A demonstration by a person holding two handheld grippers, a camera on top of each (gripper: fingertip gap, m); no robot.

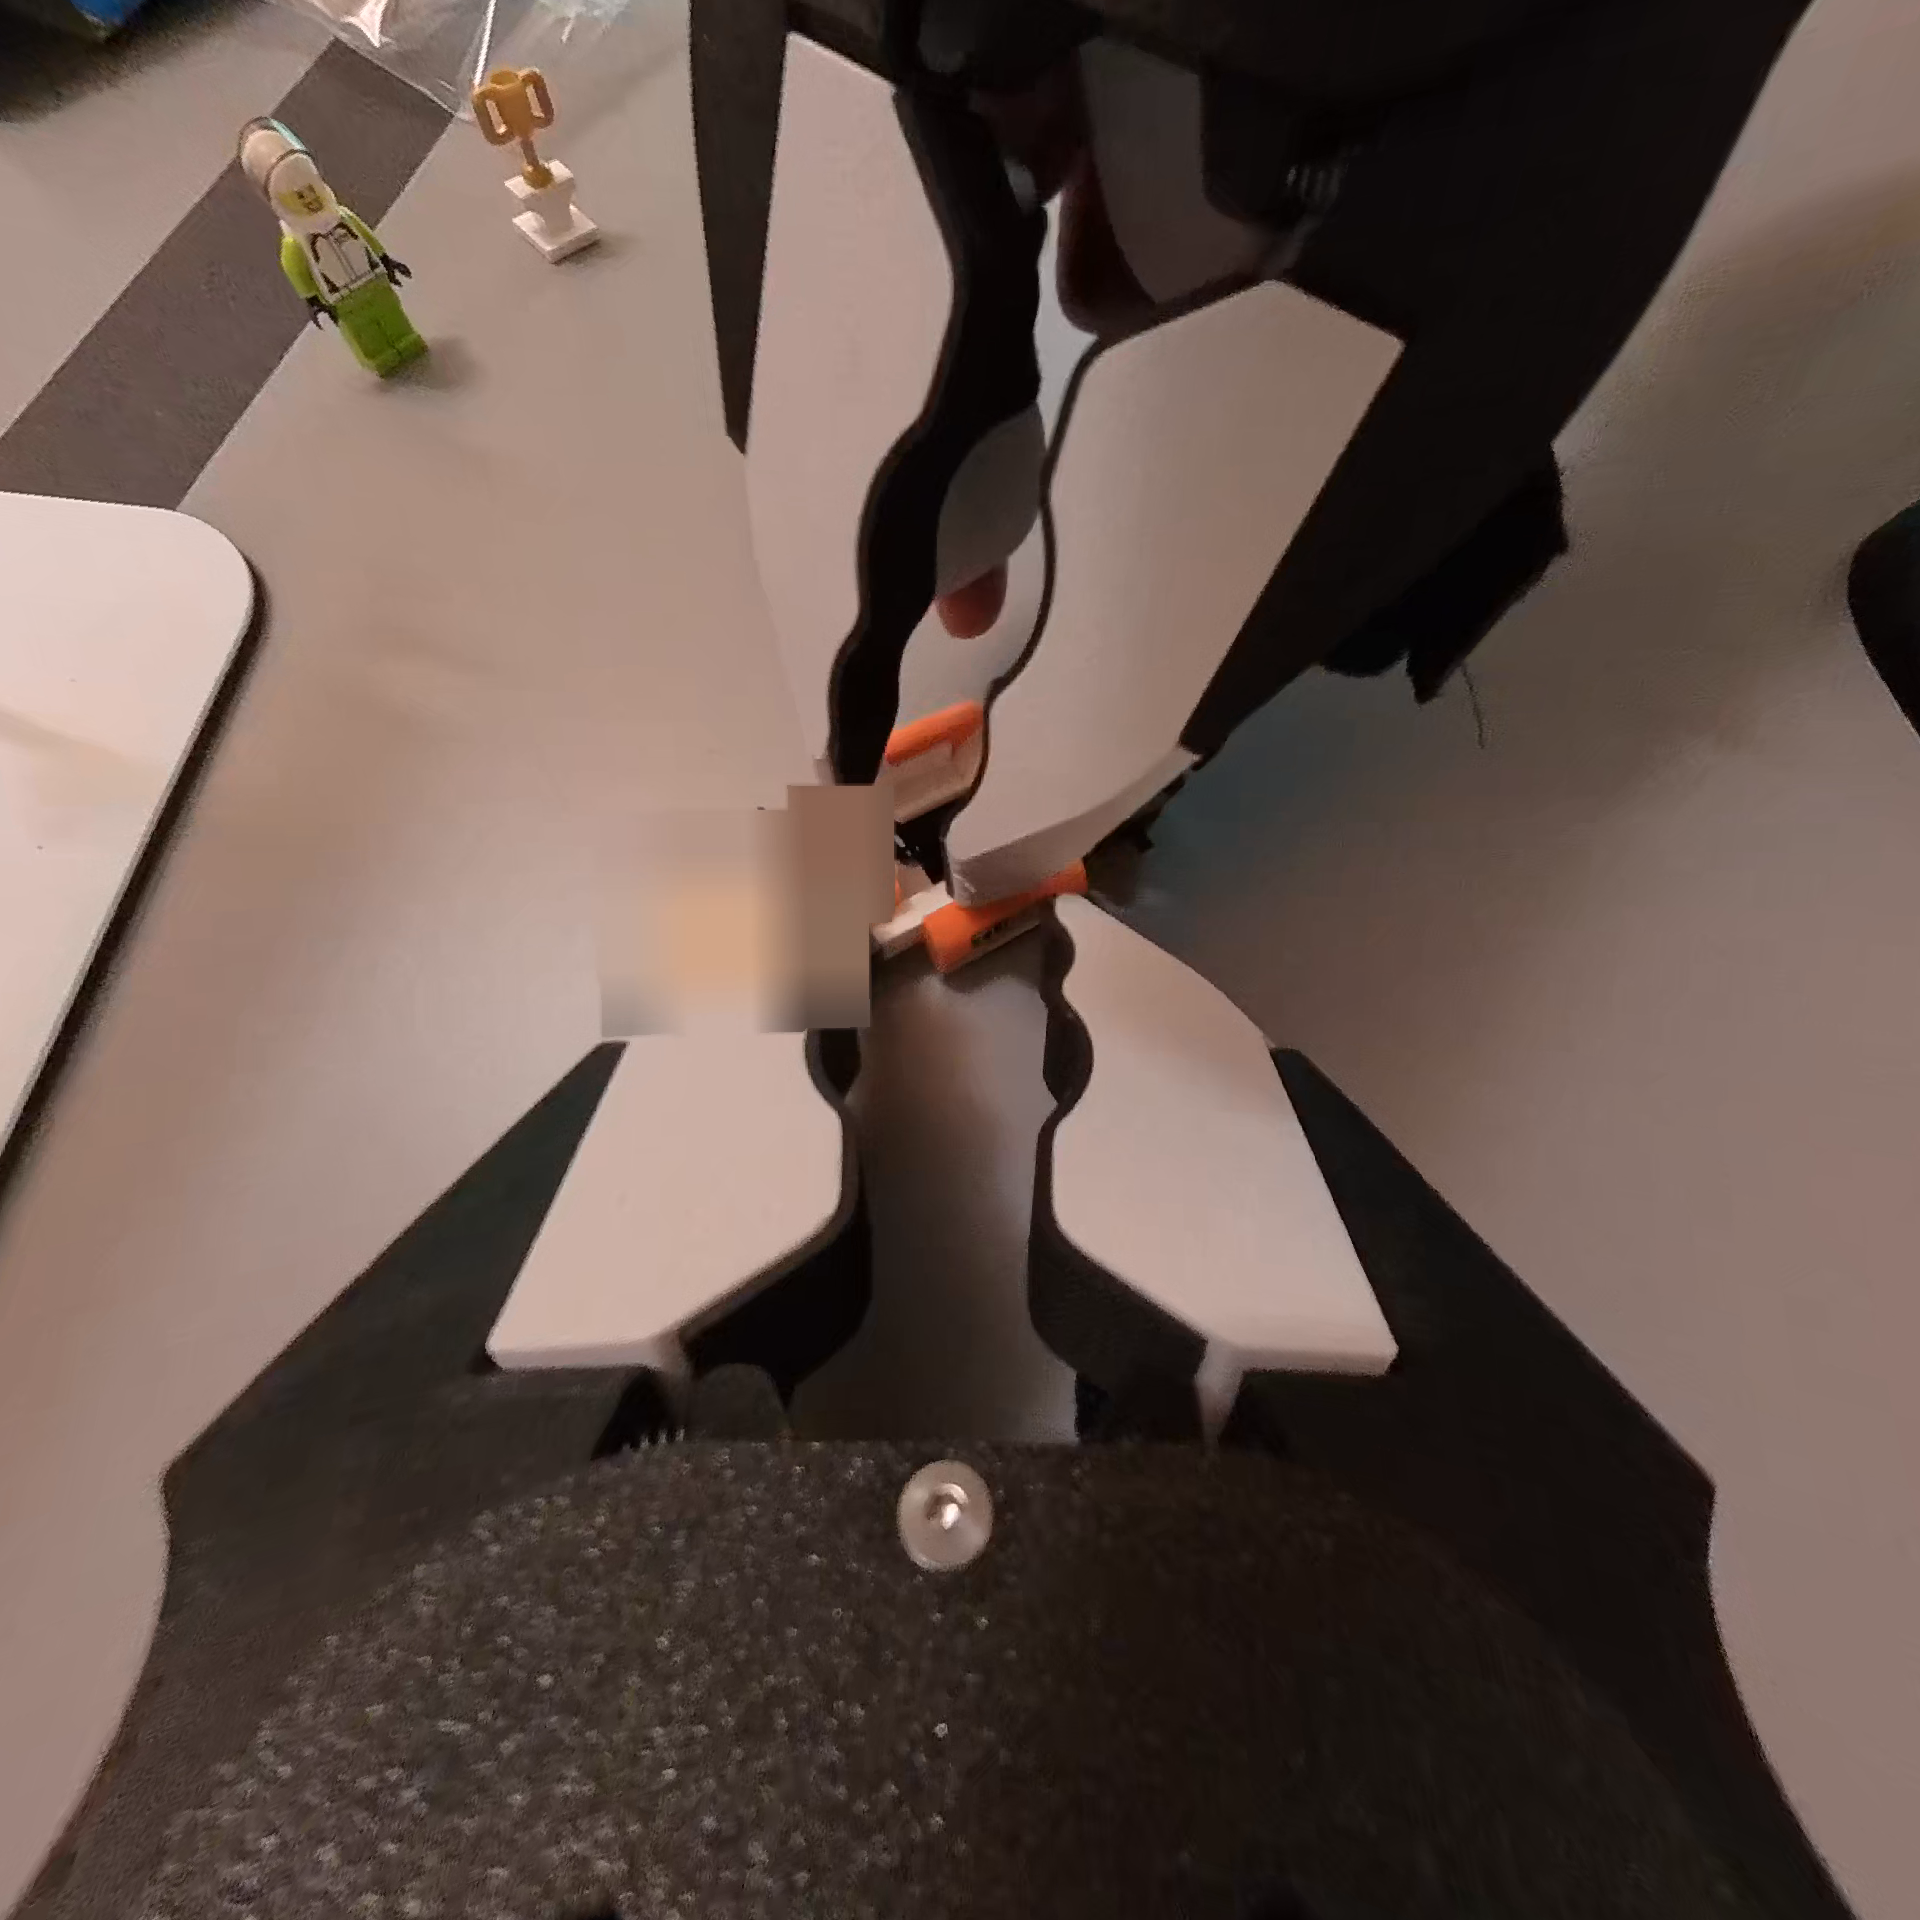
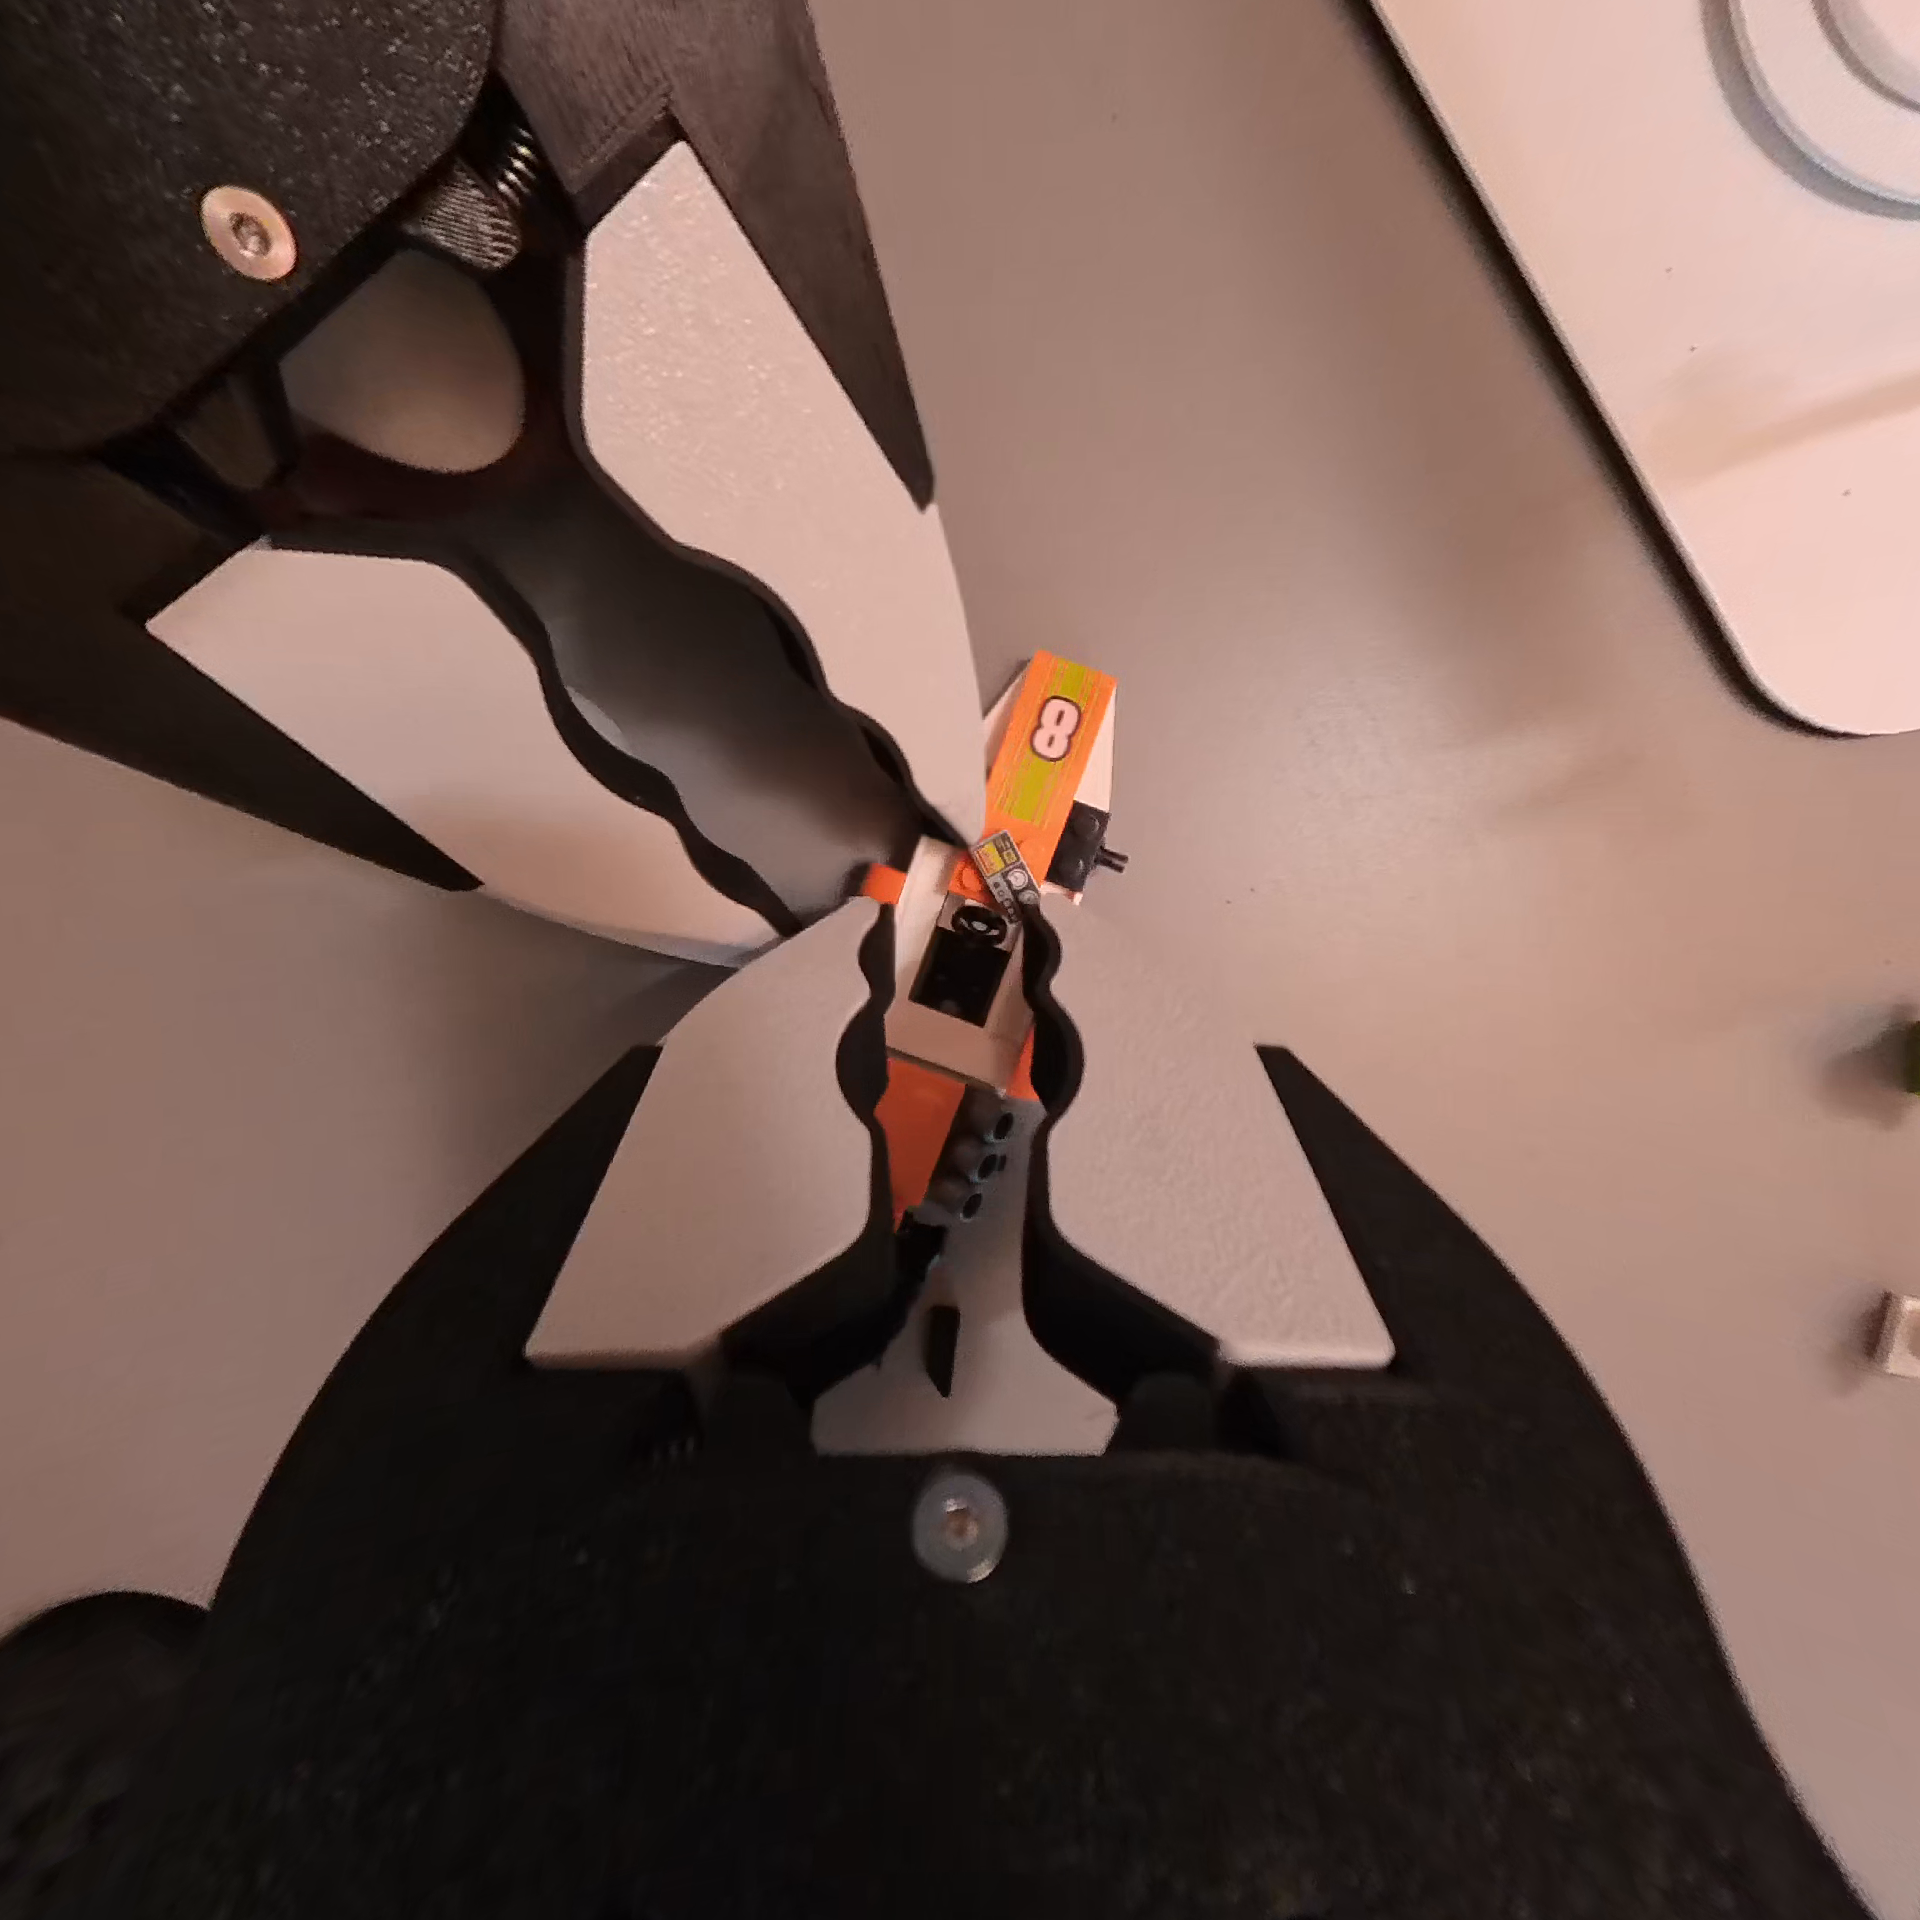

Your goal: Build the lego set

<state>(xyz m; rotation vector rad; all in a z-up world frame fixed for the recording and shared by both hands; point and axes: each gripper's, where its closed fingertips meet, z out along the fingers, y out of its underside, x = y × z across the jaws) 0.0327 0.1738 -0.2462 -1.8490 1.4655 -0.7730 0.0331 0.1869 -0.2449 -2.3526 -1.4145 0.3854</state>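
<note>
Both the right gripper (image 2: 956, 997) and left gripper (image 1: 956, 935) are clamped on the orange car (image 2: 961, 997); opposing pull could pop bricks apart.

We are looking at plastics on a matt tabletop.
We are seeing the lego car (image 2: 961, 997) in glossy orange and white plastic, the table (image 2: 1351, 520) smooth matt grey, the right gripper (image 2: 961, 956) in grainy black plastic with wavy edges.
</note>
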